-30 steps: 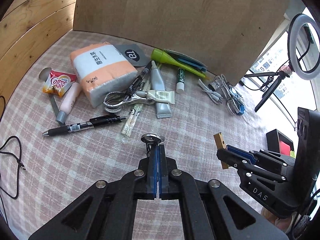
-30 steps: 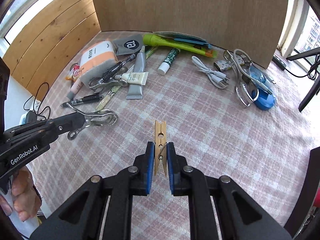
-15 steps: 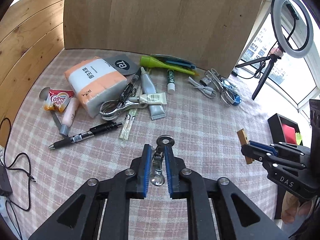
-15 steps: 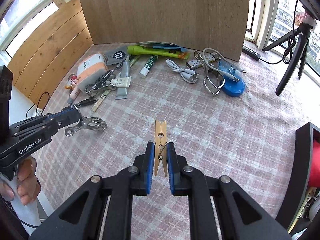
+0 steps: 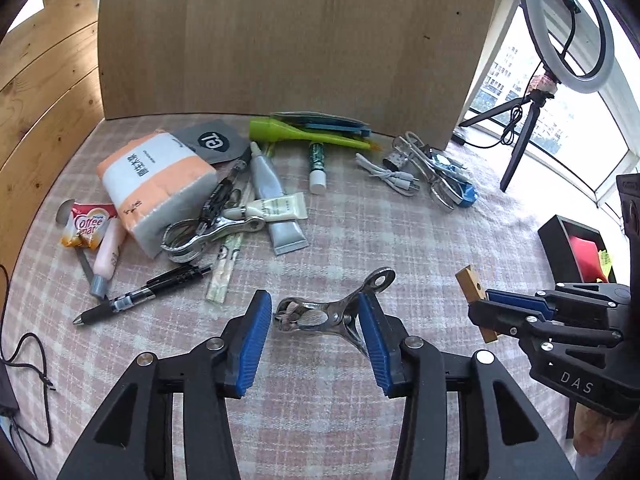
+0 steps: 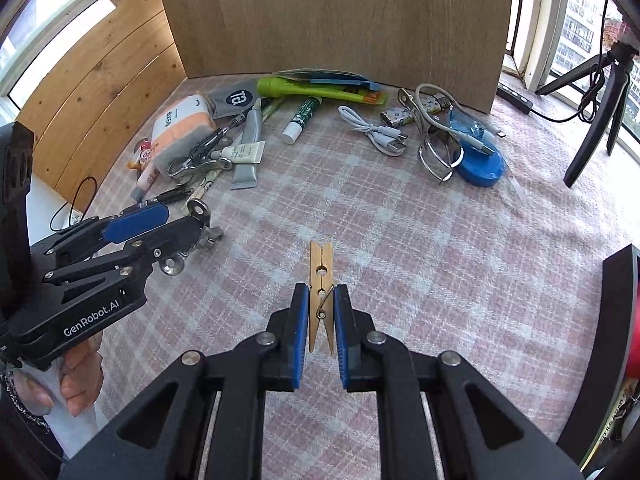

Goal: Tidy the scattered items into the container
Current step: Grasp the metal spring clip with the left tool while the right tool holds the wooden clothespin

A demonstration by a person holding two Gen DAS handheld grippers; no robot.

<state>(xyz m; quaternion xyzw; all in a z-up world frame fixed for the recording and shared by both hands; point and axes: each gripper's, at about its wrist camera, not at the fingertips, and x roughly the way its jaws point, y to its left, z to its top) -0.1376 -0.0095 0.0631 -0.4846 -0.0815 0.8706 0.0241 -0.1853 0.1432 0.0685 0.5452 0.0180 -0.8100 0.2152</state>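
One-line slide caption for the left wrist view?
Left gripper opening around a metal clip on the checked cloth; right gripper holds a wooden clothespin.

Left tongs opening; metal clip between blue pads, loose on checked desk. Right tongs, right of them, pinch wooden clothespin. Black pen ahead-left.

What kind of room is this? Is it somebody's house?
Probably a home corner by a window, set up for filming. A checked tablecloth holds everyday clutter like a tissue pack, and a ring light on a tripod stands by the window, with apartment blocks outside.
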